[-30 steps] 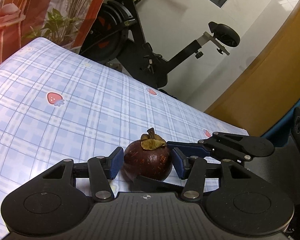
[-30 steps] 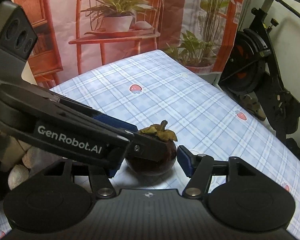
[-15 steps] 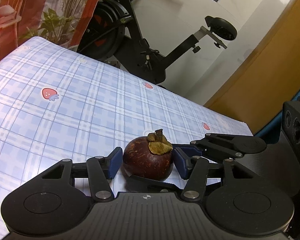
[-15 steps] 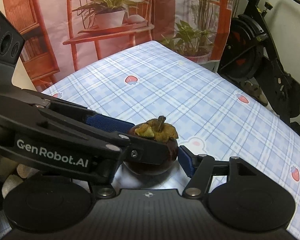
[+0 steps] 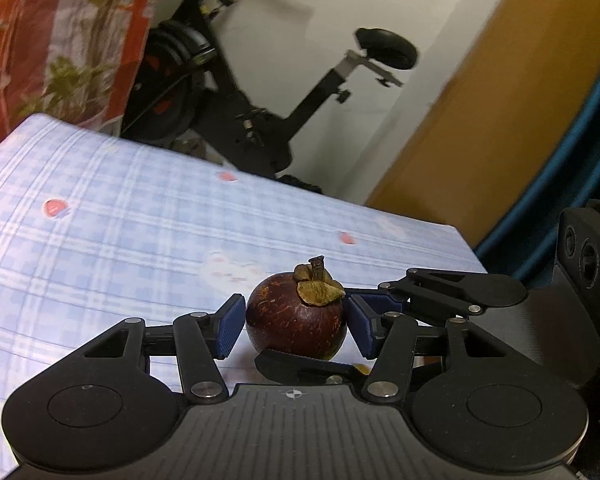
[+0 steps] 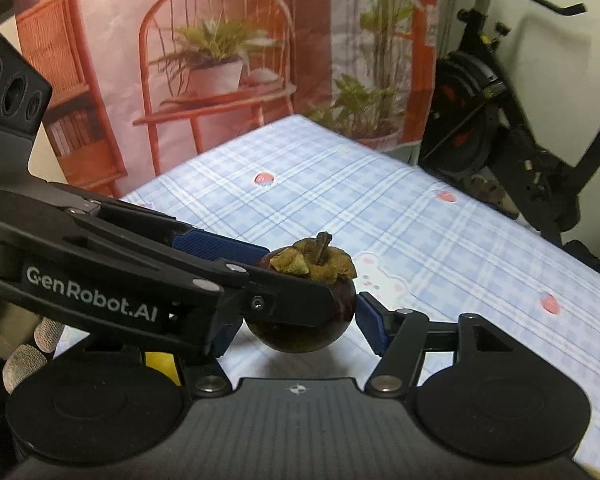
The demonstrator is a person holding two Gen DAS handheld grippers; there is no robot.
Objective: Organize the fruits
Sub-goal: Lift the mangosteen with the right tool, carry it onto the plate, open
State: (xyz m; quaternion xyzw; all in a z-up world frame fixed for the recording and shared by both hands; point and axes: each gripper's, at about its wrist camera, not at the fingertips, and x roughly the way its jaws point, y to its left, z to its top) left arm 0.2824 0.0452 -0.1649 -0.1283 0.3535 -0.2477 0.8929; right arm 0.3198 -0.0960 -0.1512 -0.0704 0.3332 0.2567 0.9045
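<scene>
A dark purple mangosteen (image 5: 284,316) with a dry brown calyx hangs just above the blue checked tablecloth (image 5: 100,248). My left gripper (image 5: 296,326) is shut on it, a blue pad against each side. My right gripper (image 6: 296,332) is shut on the same mangosteen (image 6: 300,336) crosswise. In the left wrist view, the right gripper's fingers (image 5: 452,288) lie one behind the fruit and one under its front. In the right wrist view, the left gripper's fingers (image 6: 140,280) cross in front of the fruit and hide its left half.
A black exercise bike (image 5: 228,92) stands past the table's far edge, beside a wooden door (image 5: 480,128). A printed backdrop with a chair and plants (image 6: 220,60) hangs behind the table. A person's gloved fingers (image 6: 24,356) and something yellow (image 6: 160,364) show at the lower left.
Both grippers have moved together across the table and slightly up with the mangosteen between them. The fruit's stem has tipped to the right in the left wrist view.
</scene>
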